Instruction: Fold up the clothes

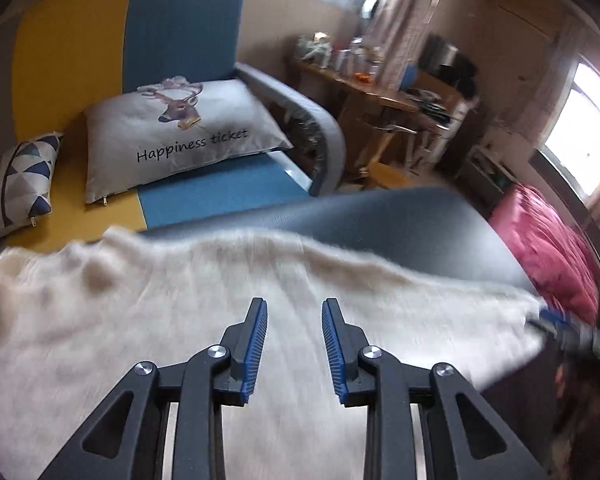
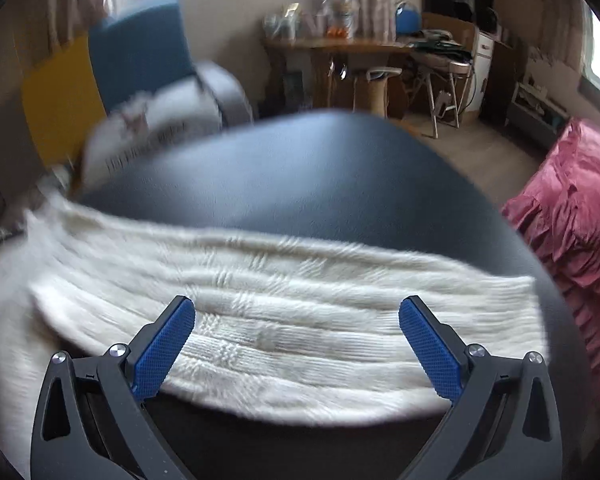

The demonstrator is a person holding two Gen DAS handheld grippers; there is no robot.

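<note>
The white knit sweater [image 2: 284,320] is spread across the near part of a dark table [image 2: 308,176], running side to side, with one end reaching the right edge. Pretty blurry in both views, so the finer folds are hard to make out. Left gripper [image 1: 295,312] hangs over the middle of the knit, jaws apart by a narrow gap, nothing in them. Right gripper [image 2: 296,312] sits above the near edge of the sweater, jaws spread wide, also empty. Behind the table there's a blue and yellow sofa [image 1: 180,28] with a deer pillow [image 1: 180,132], and a pink blanket [image 2: 572,220] off the right side.
</note>
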